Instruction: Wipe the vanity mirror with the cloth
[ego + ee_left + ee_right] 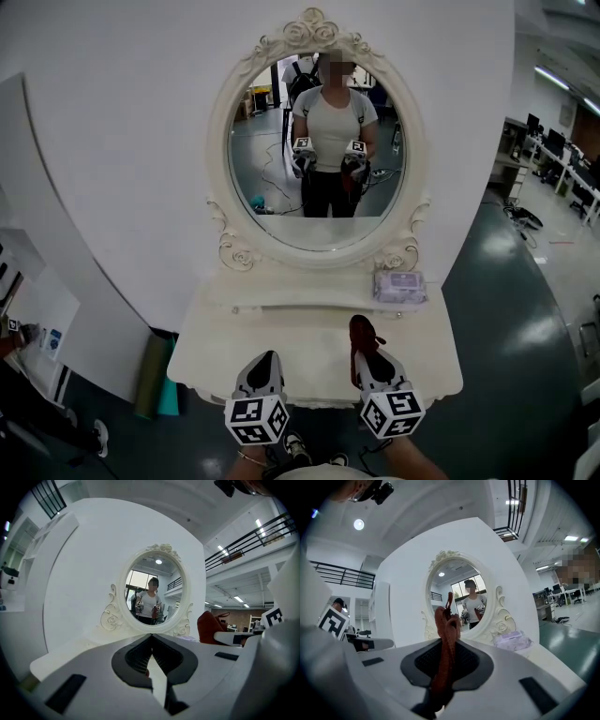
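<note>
Head view: the oval vanity mirror [319, 150] stands upright, long axis vertical, at 12 o'clock from both grippers and well apart across the table top [309, 342]. The right gripper [364, 345] is clenched on the dark red cloth [362, 330]. The left gripper [266, 362] is at its 9 o'clock. The wipes pack [399, 285] sits at 1 o'clock, off the line.

Left gripper view: the left gripper [151, 637] has its jaws pressed together on nothing, with the mirror [152, 592] at 12.

Right gripper view: the cloth [445, 639] stands up between the jaws of the right gripper [449, 643]. The mirror [461, 597] is at 12 and the pack [513, 640] at 3. The reach looks unobstructed.
</note>
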